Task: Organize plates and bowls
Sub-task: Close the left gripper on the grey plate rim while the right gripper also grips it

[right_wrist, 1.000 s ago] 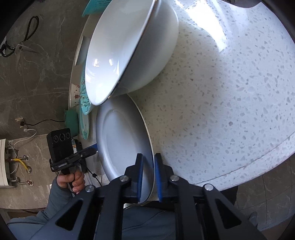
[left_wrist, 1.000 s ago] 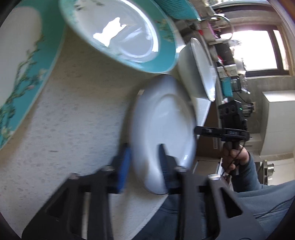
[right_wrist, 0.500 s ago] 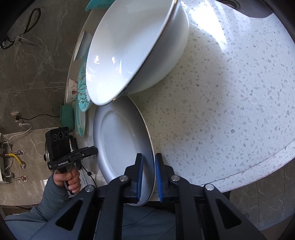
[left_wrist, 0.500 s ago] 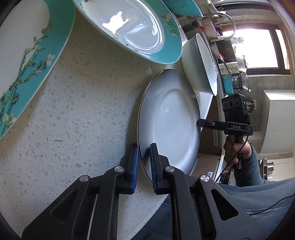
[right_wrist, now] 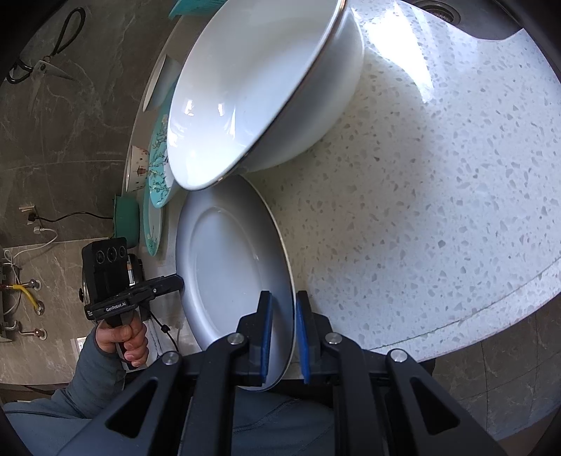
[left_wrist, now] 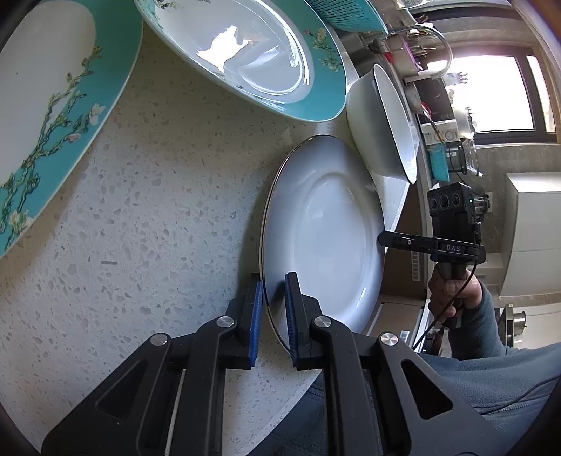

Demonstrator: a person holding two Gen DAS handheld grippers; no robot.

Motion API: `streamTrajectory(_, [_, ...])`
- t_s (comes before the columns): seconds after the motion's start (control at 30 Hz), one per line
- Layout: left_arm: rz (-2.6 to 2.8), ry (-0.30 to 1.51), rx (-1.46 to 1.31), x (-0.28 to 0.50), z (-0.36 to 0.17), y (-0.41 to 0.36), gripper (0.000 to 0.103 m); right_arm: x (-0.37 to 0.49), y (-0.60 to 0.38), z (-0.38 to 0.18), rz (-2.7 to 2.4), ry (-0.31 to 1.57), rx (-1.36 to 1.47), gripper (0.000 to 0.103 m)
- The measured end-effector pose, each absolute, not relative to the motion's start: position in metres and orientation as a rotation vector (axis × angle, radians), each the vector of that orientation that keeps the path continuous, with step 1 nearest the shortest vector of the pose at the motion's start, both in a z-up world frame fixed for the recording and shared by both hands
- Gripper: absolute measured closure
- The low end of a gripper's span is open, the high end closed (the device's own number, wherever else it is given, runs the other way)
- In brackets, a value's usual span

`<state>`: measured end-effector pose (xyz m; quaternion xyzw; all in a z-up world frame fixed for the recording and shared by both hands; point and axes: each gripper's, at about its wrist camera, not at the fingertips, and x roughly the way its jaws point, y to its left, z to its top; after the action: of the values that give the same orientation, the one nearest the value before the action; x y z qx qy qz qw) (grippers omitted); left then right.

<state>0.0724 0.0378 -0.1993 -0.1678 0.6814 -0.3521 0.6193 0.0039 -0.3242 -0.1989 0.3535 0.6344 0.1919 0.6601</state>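
Observation:
A plain white plate (left_wrist: 326, 235) (right_wrist: 228, 277) with a thin dark rim lies at the counter's front edge, overhanging it. My left gripper (left_wrist: 272, 315) is shut on its rim at one side. My right gripper (right_wrist: 283, 333) is shut on the opposite rim; it shows in the left wrist view (left_wrist: 385, 240) too. A large white bowl (left_wrist: 385, 119) (right_wrist: 259, 84) sits just behind the plate, its lip over the plate's far edge. Two teal floral plates (left_wrist: 252, 52) (left_wrist: 45, 115) lie further back and left.
The speckled white counter (right_wrist: 438, 196) spreads to the right, with a sink edge (right_wrist: 466, 17) at the far corner. A teal colander (left_wrist: 347, 14) stands at the back. The teal plates (right_wrist: 157, 175) stand beyond the bowl. Scissors (right_wrist: 42, 66) hang on the wall.
My left gripper has gone from open around the white plate's rim to shut on it. The right gripper has stayed shut on the opposite rim.

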Motion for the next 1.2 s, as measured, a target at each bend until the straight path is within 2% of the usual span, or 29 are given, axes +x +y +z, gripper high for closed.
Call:
streamTrajectory(0.5, [-0.792, 1.533, -0.419, 0.066, -0.19, 0.048, 0.093, 0.009, -0.319, -0.186, 0.469, 1.421, 0.79, 0.087])
streamTrajectory(0.93, [-0.649, 1.429, -0.501, 0.04, -0.151, 0.134, 0.093, 0.028, -0.237, -0.146, 0.629, 1.433, 0.682, 0.087])
streamTrajectory(1.2, [-0.538, 1.423, -0.552, 0.01, -0.168, 0.185, 0.092, 0.038, -0.18, -0.16, 0.691, 1.493, 0.617, 0.087])
